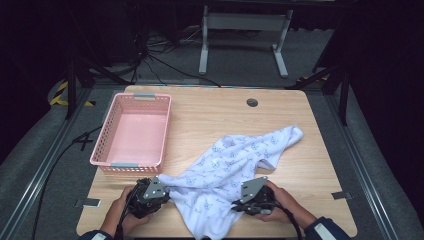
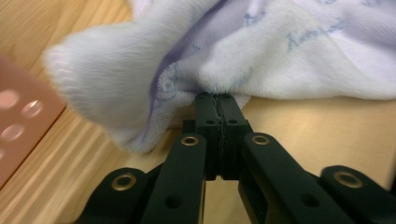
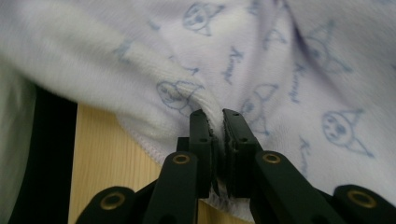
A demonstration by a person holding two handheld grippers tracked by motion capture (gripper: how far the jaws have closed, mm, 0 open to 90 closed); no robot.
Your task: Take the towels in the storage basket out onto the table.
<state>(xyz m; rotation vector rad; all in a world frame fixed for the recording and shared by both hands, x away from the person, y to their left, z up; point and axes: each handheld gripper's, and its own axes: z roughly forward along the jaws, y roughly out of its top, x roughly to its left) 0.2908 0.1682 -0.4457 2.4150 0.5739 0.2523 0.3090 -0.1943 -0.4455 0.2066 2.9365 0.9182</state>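
Observation:
A white cloth with a pale blue cartoon print (image 1: 235, 160) lies crumpled across the wooden table (image 1: 210, 112), hanging over its near edge. My left gripper (image 1: 161, 192) is at the cloth's left edge. In the left gripper view the jaws are pressed together on a fold of cloth (image 2: 187, 70), the gripper (image 2: 218, 100) shut on it. My right gripper (image 1: 239, 202) sits at the cloth's near right part. In the right gripper view its jaws pinch a hem of the cloth (image 3: 289, 70), the gripper (image 3: 215, 119) shut on the fabric.
An empty pink plastic basket (image 1: 106, 131) stands on the table's left side, just beyond my left gripper. A round cable hole (image 1: 252, 102) sits near the far edge. Bare wood lies to the right of the cloth. A white table frame (image 1: 245, 30) stands on the floor beyond.

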